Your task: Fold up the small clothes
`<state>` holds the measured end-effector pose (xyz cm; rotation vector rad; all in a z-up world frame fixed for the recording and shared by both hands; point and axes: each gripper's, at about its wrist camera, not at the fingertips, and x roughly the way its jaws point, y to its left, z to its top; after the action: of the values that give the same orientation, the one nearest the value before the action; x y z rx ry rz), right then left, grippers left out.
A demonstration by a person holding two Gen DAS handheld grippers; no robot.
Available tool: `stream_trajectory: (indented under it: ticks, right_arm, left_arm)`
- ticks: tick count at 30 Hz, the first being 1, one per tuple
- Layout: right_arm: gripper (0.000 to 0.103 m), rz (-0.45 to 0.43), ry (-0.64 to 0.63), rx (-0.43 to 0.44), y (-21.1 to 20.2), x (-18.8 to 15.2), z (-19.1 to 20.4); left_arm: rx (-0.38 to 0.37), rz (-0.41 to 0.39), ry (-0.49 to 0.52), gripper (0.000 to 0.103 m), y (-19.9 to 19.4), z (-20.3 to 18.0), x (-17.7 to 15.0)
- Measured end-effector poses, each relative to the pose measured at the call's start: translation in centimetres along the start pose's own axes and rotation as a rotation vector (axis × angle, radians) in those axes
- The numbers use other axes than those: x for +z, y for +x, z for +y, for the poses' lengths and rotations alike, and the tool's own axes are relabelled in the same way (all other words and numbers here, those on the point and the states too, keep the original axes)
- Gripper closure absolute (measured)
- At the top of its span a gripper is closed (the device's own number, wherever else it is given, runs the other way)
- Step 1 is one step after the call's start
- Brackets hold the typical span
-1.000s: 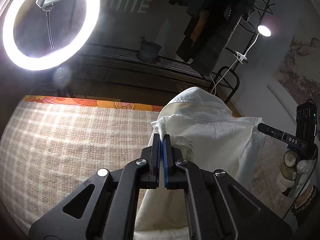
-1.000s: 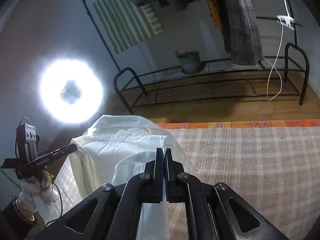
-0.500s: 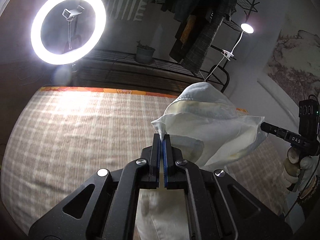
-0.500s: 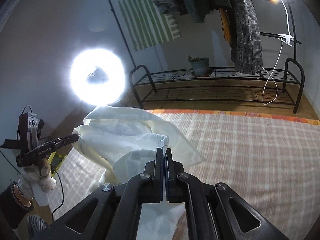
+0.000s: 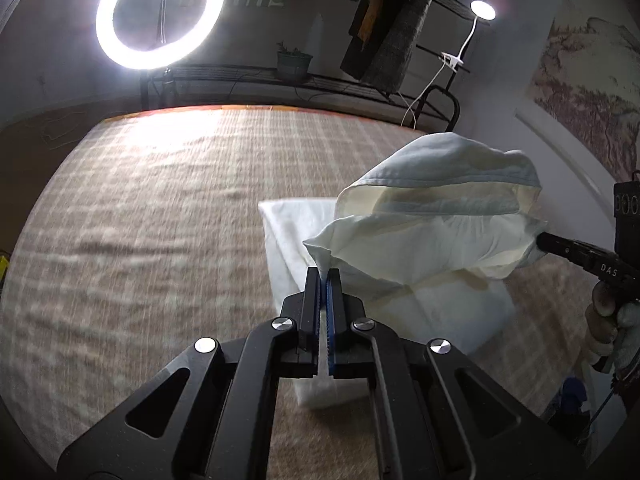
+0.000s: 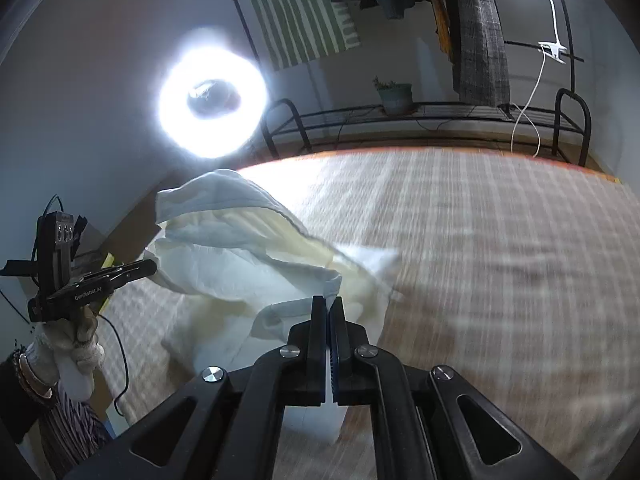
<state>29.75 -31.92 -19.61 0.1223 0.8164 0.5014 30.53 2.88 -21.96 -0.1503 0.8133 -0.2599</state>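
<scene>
Currently you have the left hand-held gripper point(image 5: 324, 276) and right hand-held gripper point(image 6: 328, 304) each clamped on a corner of the white shirt point(image 5: 432, 216), its top raised over the bed point(image 5: 160, 240), lower part resting there; no fold looks complete.

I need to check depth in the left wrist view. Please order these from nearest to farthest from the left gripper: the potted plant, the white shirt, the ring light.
1. White shirt: pinched in the left gripper fingers, over the bed.
2. Ring light: upper left, just beyond the bed's far edge.
3. Potted plant: top centre, on the rack behind.

Light and plant are nearly too close to call.
</scene>
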Motion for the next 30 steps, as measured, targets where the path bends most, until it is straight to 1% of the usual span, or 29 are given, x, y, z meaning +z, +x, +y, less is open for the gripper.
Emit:
stream_trajectory:
  ticks: [4, 6, 10, 12, 14, 15, 17, 18, 19, 20, 21, 22, 26, 27, 30]
  right_arm:
    - [0.103, 0.012, -0.037, -0.024, -0.4, -2.4, 0.9]
    - [0.103, 0.016, -0.058, -0.044, -0.5, -3.0, 1.3]
    - [0.103, 0.032, -0.065, -0.055, -0.7, -4.6, 1.4]
    - [0.1, 0.038, -0.068, -0.069, -1.0, -5.3, 1.4]
    - [0.1, 0.051, -0.063, -0.058, -1.4, -6.1, 1.2]
    - [0.092, 0.056, -0.063, -0.061, -1.6, -6.5, 1.2]
    - [0.08, 0.059, -0.056, -0.071, -2.3, -7.3, 0.9]
    - [0.078, 0.056, -0.043, -0.069, -2.7, -7.5, 0.7]
    - [0.078, 0.05, -0.012, -0.061, -3.1, -7.7, 0.2]
    - [0.076, 0.045, 0.024, -0.046, -3.3, -7.7, -0.4]
    - [0.072, 0.039, 0.089, -0.014, -3.5, -7.7, -1.3]
    - [0.07, 0.036, 0.136, 0.012, -3.4, -7.7, -2.0]
    - [0.065, 0.042, 0.329, 0.125, -2.0, -7.5, -4.2]
    - [0.065, 0.044, 0.355, 0.144, -1.6, -7.5, -4.3]
    - [0.065, 0.064, 0.431, 0.203, 0.0, -7.6, -4.5]
  left_arm:
    - [0.027, 0.019, 0.047, 0.103, -0.4, -0.1, -2.2]
    - [0.031, 0.035, 0.067, 0.103, -0.5, -0.1, -3.3]
    - [0.037, 0.067, 0.107, 0.103, -0.6, -0.3, -5.2]
    - [0.034, 0.08, 0.121, 0.103, -0.9, -0.2, -5.7]
    - [0.024, 0.086, 0.119, 0.103, -1.6, 0.3, -6.3]
    - [0.015, 0.085, 0.108, 0.103, -2.0, 0.6, -6.5]
    - [0.001, 0.084, 0.073, 0.103, -2.6, 1.4, -6.4]
    - [-0.013, 0.083, 0.041, 0.102, -2.8, 2.0, -6.2]
    - [-0.025, 0.079, 0.015, 0.098, -2.9, 2.4, -6.0]
    - [-0.042, 0.078, -0.026, 0.088, -2.8, 2.9, -5.6]
    - [-0.06, 0.083, -0.068, 0.079, -2.6, 3.4, -5.2]
    - [-0.086, 0.091, -0.112, 0.067, -2.2, 3.9, -5.0]
    - [-0.144, 0.115, -0.225, 0.066, -0.5, 4.9, -4.4]
    - [-0.15, 0.121, -0.248, 0.066, -0.1, 5.1, -4.3]
    - [-0.201, 0.145, -0.331, 0.066, 1.4, 5.8, -4.3]
